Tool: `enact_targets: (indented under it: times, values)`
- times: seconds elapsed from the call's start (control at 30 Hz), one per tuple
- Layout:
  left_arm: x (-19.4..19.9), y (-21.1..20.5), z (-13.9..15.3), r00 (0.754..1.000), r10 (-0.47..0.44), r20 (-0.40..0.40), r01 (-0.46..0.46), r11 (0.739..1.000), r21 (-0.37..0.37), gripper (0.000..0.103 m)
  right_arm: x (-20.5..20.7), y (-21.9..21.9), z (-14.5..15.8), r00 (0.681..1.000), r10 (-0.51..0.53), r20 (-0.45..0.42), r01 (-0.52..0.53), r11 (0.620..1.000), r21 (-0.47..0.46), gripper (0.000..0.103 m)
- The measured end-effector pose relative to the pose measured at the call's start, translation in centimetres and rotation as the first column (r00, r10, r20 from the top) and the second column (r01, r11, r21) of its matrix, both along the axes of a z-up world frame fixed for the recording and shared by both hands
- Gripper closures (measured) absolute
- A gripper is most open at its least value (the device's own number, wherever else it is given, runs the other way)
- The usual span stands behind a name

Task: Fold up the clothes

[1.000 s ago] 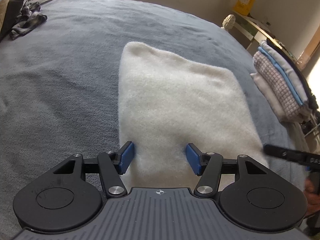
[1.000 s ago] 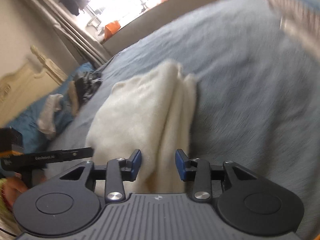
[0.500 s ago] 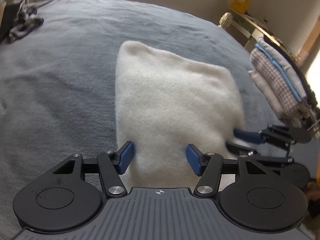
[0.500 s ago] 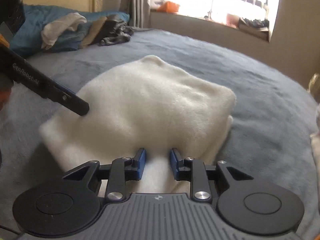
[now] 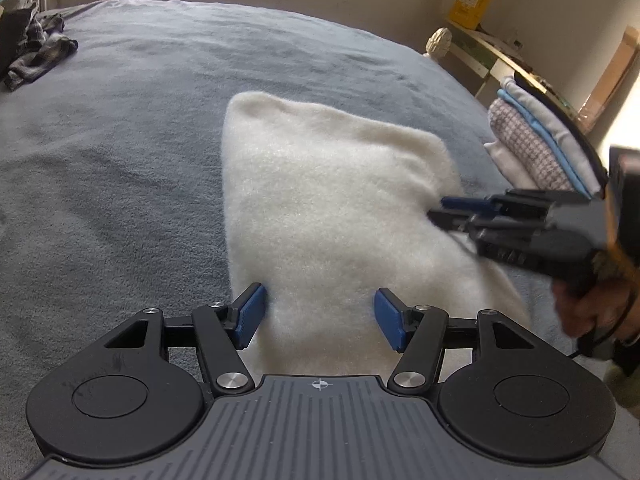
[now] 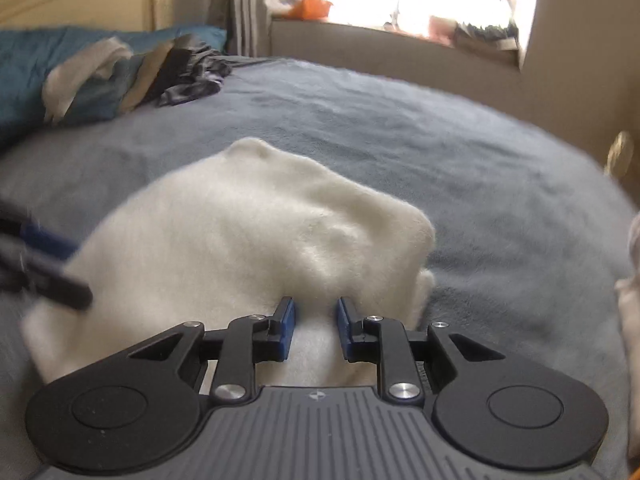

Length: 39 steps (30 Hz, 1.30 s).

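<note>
Grey-blue bed (image 5: 120,168) spreads under both my tools. Nearest me, my left tool (image 5: 320,316) hangs with its jaws spread wide over the near end of the white fleece (image 5: 332,208), gripping nothing. The fleece lies folded flat on the bed, long side running away from me. My right tool (image 6: 314,328) sits at its right edge; its jaws have just been closing, with fleece between the blue pads (image 6: 286,326), though a gap shows and I cannot tell whether they pinch it yet. My hand (image 5: 592,304) grips its handle. Further right, a stack (image 5: 536,148) of folded clothes rests at the bed's edge. Farthest off, loose clothes (image 6: 132,72) lie heaped by the headboard (image 6: 80,0).
</note>
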<state>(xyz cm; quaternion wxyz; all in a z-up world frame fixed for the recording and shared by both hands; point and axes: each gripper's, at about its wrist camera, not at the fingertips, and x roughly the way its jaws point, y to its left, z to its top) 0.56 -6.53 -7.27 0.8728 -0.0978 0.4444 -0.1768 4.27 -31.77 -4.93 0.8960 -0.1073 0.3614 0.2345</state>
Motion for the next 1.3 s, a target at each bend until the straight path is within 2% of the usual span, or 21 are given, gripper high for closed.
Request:
enact_targets:
  times: [0.13, 0.3, 0.37, 0.47, 0.6, 0.7, 0.8, 0.9, 0.97, 1.07, 1.1, 1.17, 1.3]
  values:
    - [-0.2, -0.1, -0.1, 1.0, -0.01, 0.009, 0.01, 1.0, -0.001, 0.042, 1.6, -0.3, 1.8, 0.997, -0.035, 0.062, 0.036, 0.999, -0.003, 0.079]
    - [-0.2, -0.1, 0.0, 1.0, -0.021, 0.019, 0.022, 1.0, -0.011, 0.042, 5.8, -0.3, -2.1, 0.995, -0.102, 0.016, 0.102, 0.994, -0.026, 0.08]
    - [-0.1, 0.2, -0.1, 1.0, -0.018, 0.011, 0.019, 1.0, -0.023, 0.042, 5.8, 0.5, -1.1, 0.995, -0.098, 0.028, 0.1, 0.993, -0.062, 0.08]
    - [-0.3, 0.4, -0.3, 1.0, -0.027, 0.016, 0.027, 0.999, -0.026, 0.042, 6.0, 0.4, 0.8, 0.993, -0.105, 0.048, 0.105, 0.994, -0.009, 0.08]
    - [-0.4, 0.0, -0.2, 0.998, -0.048, 0.034, 0.049, 0.999, -0.006, 0.042, 8.9, -0.2, -1.4, 0.983, -0.178, -0.033, 0.177, 0.984, -0.039, 0.081]
    - [-0.5, 0.2, -0.3, 0.998, -0.055, 0.033, 0.056, 0.998, -0.012, 0.042, 9.4, 0.1, 0.4, 0.978, -0.208, -0.021, 0.208, 0.978, -0.018, 0.08]
    - [-0.6, 0.2, -0.3, 0.997, -0.065, 0.039, 0.065, 0.998, -0.003, 0.042, 9.6, 1.7, 3.5, 0.991, -0.127, -0.033, 0.129, 0.989, 0.069, 0.08]
    - [-0.6, 0.0, -0.2, 0.997, -0.071, 0.043, 0.071, 0.997, 0.009, 0.041, 10.3, 4.5, 4.2, 0.997, 0.007, -0.08, 0.005, 0.989, 0.147, 0.08]
    - [-0.6, 0.0, -0.2, 0.996, -0.075, 0.045, 0.074, 0.997, 0.013, 0.041, 11.3, 6.5, 2.6, 0.991, 0.057, -0.119, -0.042, 0.992, 0.122, 0.08]
    - [-0.6, 0.2, -0.3, 0.996, -0.077, 0.047, 0.077, 0.997, 0.007, 0.041, 12.3, 8.4, -1.8, 0.987, 0.068, -0.149, -0.067, 0.998, 0.015, 0.08]
    - [-0.7, 0.2, -0.3, 0.996, -0.078, 0.046, 0.078, 0.997, 0.004, 0.041, 12.6, 8.7, -2.5, 0.986, 0.062, -0.158, -0.063, 0.998, -0.006, 0.08]
    - [-0.7, 0.4, -0.3, 0.996, -0.079, 0.045, 0.079, 0.997, -0.001, 0.041, 12.8, 8.7, -1.1, 0.984, 0.032, -0.174, -0.032, 0.999, 0.005, 0.081]
    - [-0.9, 0.2, -0.2, 0.995, -0.086, 0.05, 0.086, 0.996, 0.007, 0.041, 12.6, 9.2, 1.5, 0.989, 0.044, -0.141, -0.032, 0.996, 0.086, 0.08]
